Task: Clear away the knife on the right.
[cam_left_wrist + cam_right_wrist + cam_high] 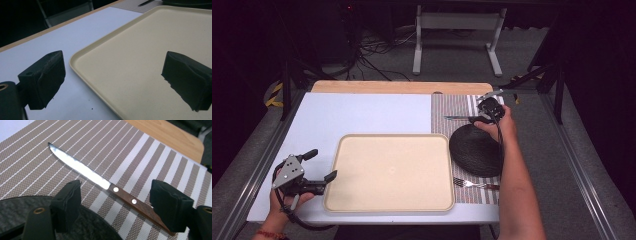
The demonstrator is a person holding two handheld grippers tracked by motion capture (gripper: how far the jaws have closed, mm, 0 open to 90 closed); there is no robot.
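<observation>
while tray (389, 172) lies bare, knife (105, 183) between right gripper (116, 206) jaws

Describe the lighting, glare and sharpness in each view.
High view: the white table and tray are well lit, the surroundings nearly black, details soft. Left gripper view: even light on the tray, the near jaws slightly blurred, dark background. Right gripper view: glare whitens the knife blade; the striped placemat is sharp, the jaws softer.

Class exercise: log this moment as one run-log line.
right gripper: open, over knife handle | left gripper: open, straddling tray edge
</observation>
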